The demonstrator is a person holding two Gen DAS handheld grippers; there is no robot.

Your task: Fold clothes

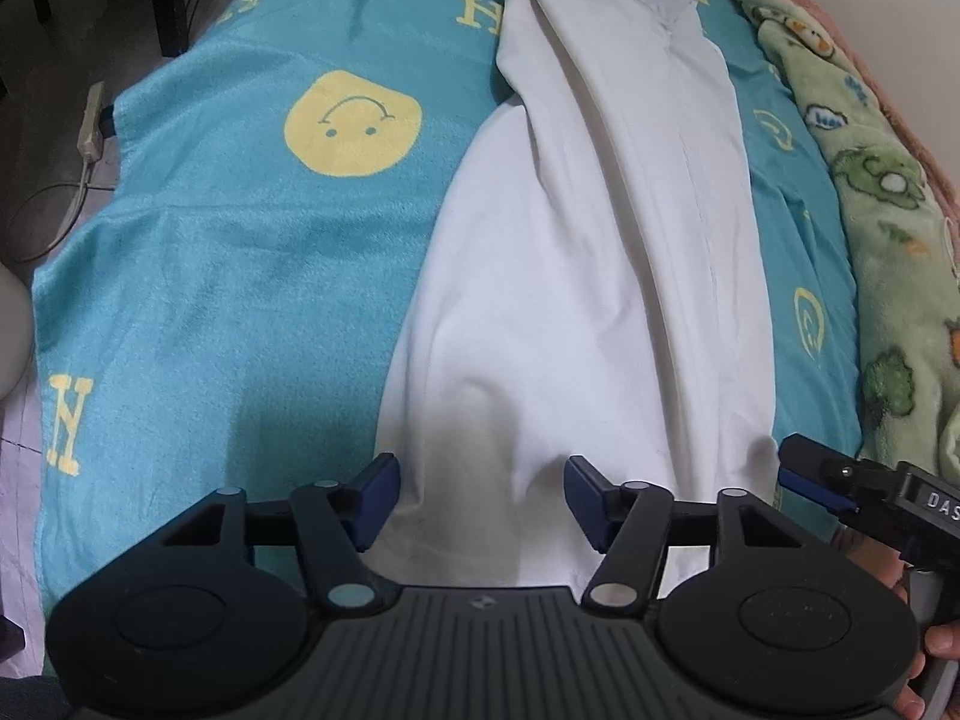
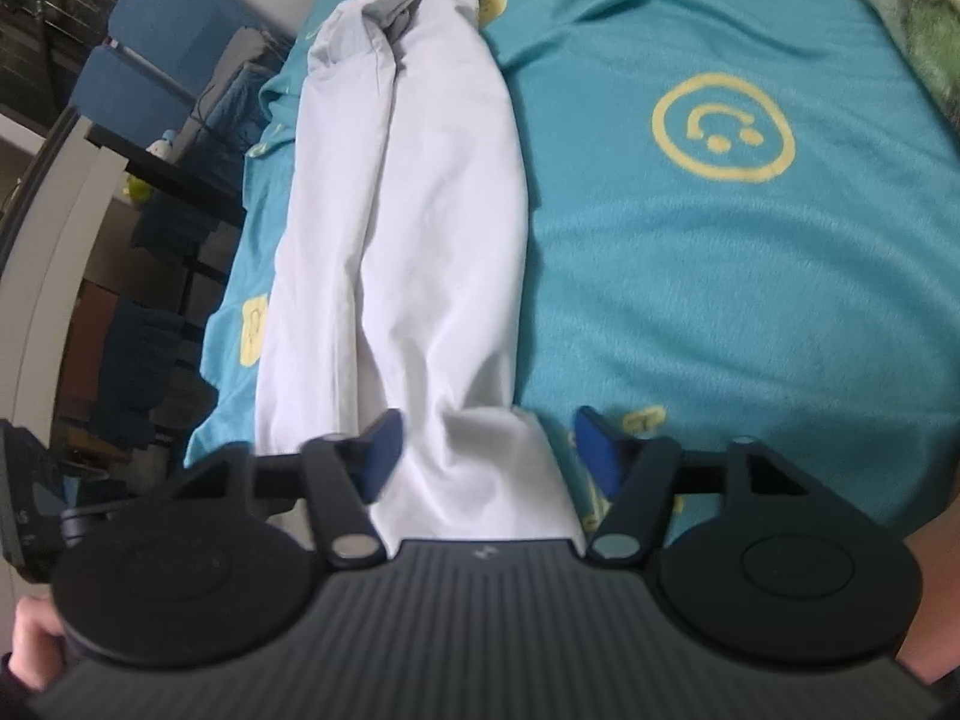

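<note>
A white garment [image 1: 588, 276] lies lengthwise on the teal bedspread, folded into a long narrow strip with its collar end far away. My left gripper [image 1: 480, 495] is open over the garment's near hem, its blue pads apart on either side of the cloth. The right gripper [image 1: 798, 480] shows at the right edge of the left wrist view, beside the hem's right corner. In the right wrist view the same white garment [image 2: 420, 228] runs away from my right gripper [image 2: 486, 450], which is open over the near end, nothing pinched.
The teal bedspread [image 1: 252, 276] with yellow smiley faces and letters covers the bed. A green patterned blanket [image 1: 888, 228] is bunched along the right side. A power strip [image 1: 90, 120] and cable lie on the floor at left. Blue chairs [image 2: 162, 42] and dark shelving stand beyond the bed.
</note>
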